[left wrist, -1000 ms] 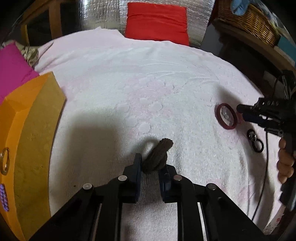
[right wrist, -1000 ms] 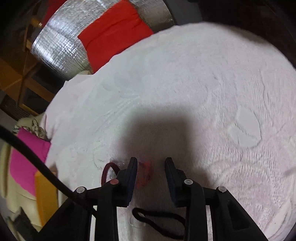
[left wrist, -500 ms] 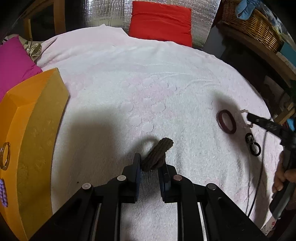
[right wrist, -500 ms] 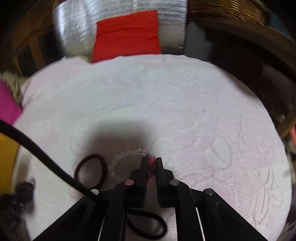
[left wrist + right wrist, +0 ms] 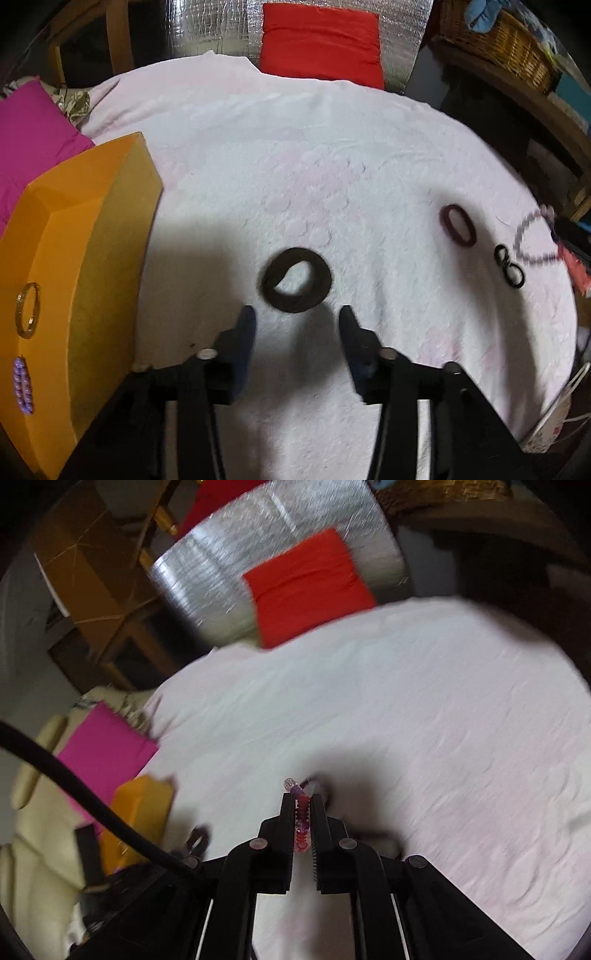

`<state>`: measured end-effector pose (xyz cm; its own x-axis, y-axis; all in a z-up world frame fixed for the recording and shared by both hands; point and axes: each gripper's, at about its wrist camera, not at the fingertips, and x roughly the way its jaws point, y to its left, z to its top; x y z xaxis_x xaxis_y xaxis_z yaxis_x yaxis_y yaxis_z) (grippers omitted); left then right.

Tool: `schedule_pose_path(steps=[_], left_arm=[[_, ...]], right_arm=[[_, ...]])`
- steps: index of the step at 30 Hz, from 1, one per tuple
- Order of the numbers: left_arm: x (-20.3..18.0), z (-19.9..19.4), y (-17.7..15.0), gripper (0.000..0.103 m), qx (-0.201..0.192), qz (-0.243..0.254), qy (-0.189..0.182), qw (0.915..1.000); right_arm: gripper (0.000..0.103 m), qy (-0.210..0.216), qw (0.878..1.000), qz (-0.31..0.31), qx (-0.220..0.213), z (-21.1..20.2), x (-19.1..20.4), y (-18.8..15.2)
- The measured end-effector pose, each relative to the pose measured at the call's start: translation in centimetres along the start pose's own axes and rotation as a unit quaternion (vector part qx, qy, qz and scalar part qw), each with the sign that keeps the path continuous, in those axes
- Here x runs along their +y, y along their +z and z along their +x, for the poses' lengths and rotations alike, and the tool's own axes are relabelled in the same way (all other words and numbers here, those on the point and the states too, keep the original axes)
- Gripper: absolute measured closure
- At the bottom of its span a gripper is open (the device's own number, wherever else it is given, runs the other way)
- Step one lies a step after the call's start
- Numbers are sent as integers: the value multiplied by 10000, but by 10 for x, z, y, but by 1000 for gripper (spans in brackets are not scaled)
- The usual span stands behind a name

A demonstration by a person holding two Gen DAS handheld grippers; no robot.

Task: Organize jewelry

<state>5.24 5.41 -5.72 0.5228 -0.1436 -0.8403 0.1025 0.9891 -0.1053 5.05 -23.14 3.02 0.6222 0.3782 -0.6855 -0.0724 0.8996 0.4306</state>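
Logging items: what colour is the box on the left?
Orange box, clearest in the left wrist view.

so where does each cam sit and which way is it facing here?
Left wrist: on the left tool, looking forward and down over the white cloth at the brown hair tie and orange box; its open fingers show.
Right wrist: on the right tool, tilted and blurred, facing across the cloth; its fingers are shut on the beaded bracelet.
Shared: cloth, orange box, red cushion, pink cushion.
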Motion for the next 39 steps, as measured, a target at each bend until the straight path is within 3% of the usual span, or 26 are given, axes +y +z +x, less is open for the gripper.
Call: schedule_pose_path(steps=[3,9,17,19,20,21,23,28,29,30,32,39], left_arm=[[0,1,-1,51,61,13,14,10000],[-2,4,0,48,46,138,196,9997],[-8,-4,1,48,-74,134,367,9992],[-13,-12,-1,48,-233,184,512,9982],[-14,-16,-2,47,-323,213,552,9977],[-15,-21,-3,45,-402,225,563,9973],[-16,-28,-4,41,-505,183,583,9969],[-20,-28,-8,37,-443,197,672,9966],[-20,-26,-9,37,-411,214,663,9967],[-20,-24,-9,37,-358,234,678,9968],[-17,-21,-9,37,-301,222,731,9966],[-4,-12,-6,37,-150,130,753,9970]], right_arm=[[94,14,9990,-7,448,17,6,-17],[92,-739,9878,-308,1336,59,-1,-45],[92,-363,9933,583,930,42,-35,-58],[83,-336,9930,581,972,38,-33,-59],[66,-269,9927,608,1010,36,-32,-59],[39,-173,9926,640,1017,33,-31,-58],[27,-54,9950,673,741,15,-29,-57],[28,-573,9959,524,465,-11,-31,-66],[31,-608,9955,544,483,-12,-33,-67],[44,-623,9949,584,538,-10,-35,-67],[56,-643,9946,594,555,-12,-40,-67],[57,-559,9965,175,598,14,-10,-61]])
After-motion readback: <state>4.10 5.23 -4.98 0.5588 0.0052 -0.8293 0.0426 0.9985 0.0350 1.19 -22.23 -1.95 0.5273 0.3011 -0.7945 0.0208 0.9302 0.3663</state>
